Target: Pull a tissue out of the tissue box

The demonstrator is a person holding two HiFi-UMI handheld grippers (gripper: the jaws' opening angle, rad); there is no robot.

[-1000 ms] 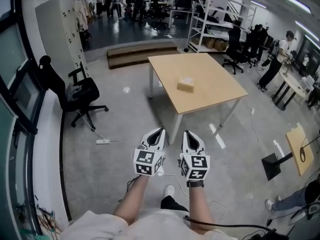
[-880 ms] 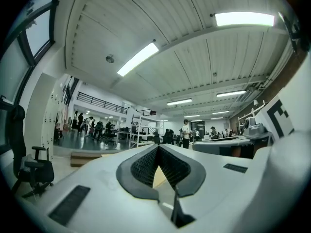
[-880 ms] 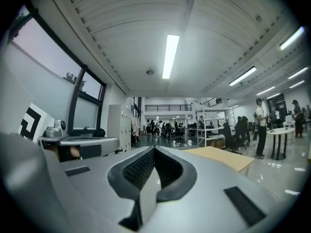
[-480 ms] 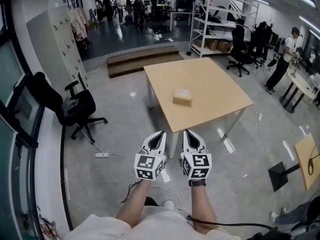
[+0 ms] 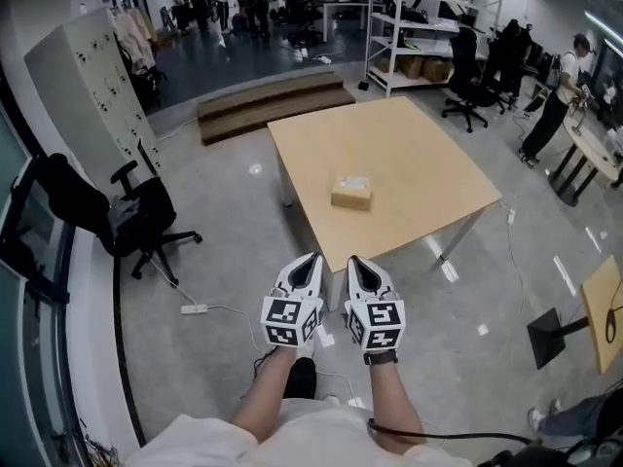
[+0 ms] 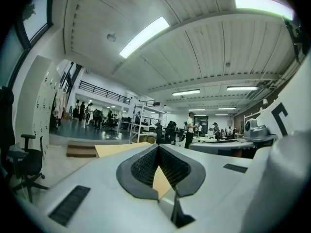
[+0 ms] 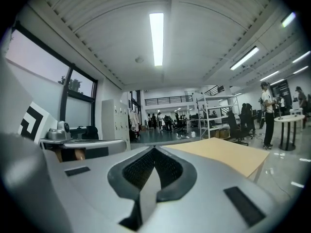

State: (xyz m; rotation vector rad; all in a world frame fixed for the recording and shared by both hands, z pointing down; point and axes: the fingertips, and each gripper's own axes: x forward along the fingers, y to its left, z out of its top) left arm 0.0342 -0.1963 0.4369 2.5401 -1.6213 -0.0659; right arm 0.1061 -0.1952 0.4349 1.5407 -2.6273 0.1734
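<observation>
A tan tissue box (image 5: 351, 192) sits near the middle of a square light-wood table (image 5: 409, 212), with a tissue showing at its top. Held side by side in front of me over the floor, my left gripper (image 5: 313, 258) and right gripper (image 5: 354, 260) stop short of the table's near edge, well away from the box. Both are shut with nothing between the jaws. In the left gripper view the left gripper (image 6: 158, 147) has its tips meeting, with the table (image 6: 116, 148) beyond. The right gripper (image 7: 154, 148) looks the same, the table (image 7: 218, 152) to its right.
A black office chair (image 5: 136, 217) stands at the left, and a white power strip (image 5: 195, 308) with its cable lies on the floor near it. A low wooden step (image 5: 273, 105) and metal shelving (image 5: 409, 27) lie beyond the table. A person (image 5: 550, 105) stands at the far right.
I have walked closer to the table; it and the tissue box now sit nearer and lower in the head view. Both grippers stay shut and side by side.
</observation>
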